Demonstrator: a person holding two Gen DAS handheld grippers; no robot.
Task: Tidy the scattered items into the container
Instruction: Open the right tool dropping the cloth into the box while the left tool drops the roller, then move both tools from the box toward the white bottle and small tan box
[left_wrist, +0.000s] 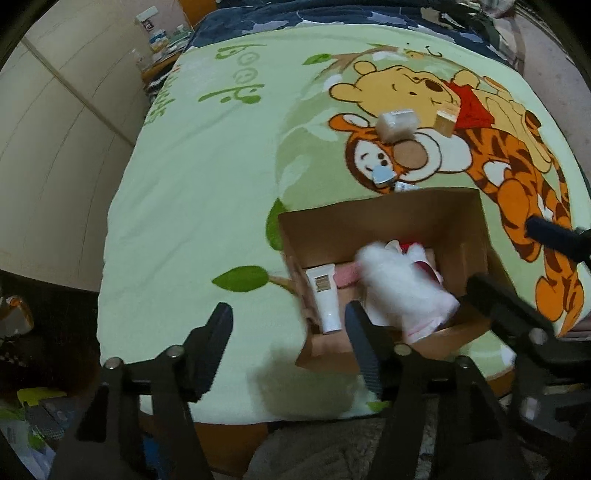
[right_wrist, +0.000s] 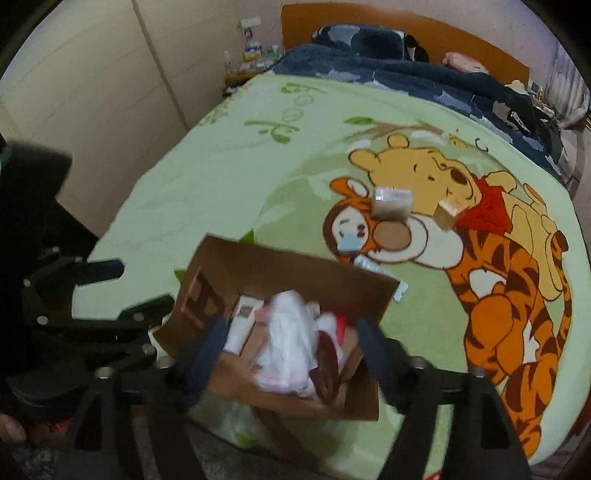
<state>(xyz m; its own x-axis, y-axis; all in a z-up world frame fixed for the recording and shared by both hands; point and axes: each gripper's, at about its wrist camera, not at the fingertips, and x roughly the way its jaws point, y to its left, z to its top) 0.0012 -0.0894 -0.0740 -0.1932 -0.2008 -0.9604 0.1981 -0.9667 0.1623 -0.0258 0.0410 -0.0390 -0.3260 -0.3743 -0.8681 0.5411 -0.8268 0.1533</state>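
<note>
- cardboard box (left_wrist: 391, 229) sits near the foot edge of the cartoon blanket (left_wrist: 207, 206), already holding a white tube (left_wrist: 327, 302), a fluffy white bundle (left_wrist: 402, 288) and something red and pink beside it.
- left over on the blanket, at about twelve o'clock from the box: a pale packet (left_wrist: 397, 123), a tan block (left_wrist: 447, 120), a small blue piece (left_wrist: 384, 176) and a grey item (right_wrist: 365, 264) right against the far wall.
- my left gripper (left_wrist: 288, 332) is spread wide with nothing in it; my right gripper (right_wrist: 288, 343) hangs over the box, also spread, nothing pinched that i can see.
- risks, as i judge them: the white bundle rides above the rim, so a packet dropped on top could roll off.
- reaching past the box at twelve o'clock, a finger could catch the far wall and shove the light box.
- soft bedding may let small items tip away from the fingers.
</note>
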